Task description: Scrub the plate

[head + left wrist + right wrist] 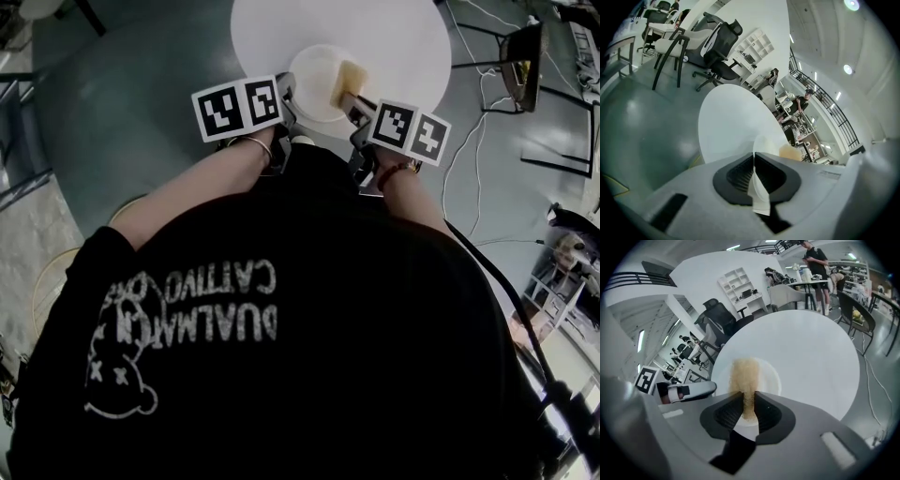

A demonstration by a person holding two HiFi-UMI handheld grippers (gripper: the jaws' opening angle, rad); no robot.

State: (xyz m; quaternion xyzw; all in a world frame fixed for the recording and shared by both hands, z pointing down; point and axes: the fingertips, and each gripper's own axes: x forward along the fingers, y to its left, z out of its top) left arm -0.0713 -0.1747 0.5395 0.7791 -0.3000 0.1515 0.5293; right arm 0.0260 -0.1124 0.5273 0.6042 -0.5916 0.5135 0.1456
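A cream plate (314,75) is at the near edge of the round white table (394,33). My left gripper (286,98) is shut on the plate's left rim. In the left gripper view the rim (758,187) runs edge-on between the pads of that gripper (754,158). My right gripper (349,98) is shut on a tan sponge (352,80), which lies over the plate's right side. In the right gripper view the sponge (744,373) reaches from that gripper (749,399) onto the plate (772,376), with the left gripper (689,391) beside it.
A dark chair (520,52) stands right of the table, and cables (473,141) trail over the grey floor. Office chairs (717,51) stand beyond the table. A person (816,268) stands at a far desk. The wearer's black shirt (281,337) fills the lower head view.
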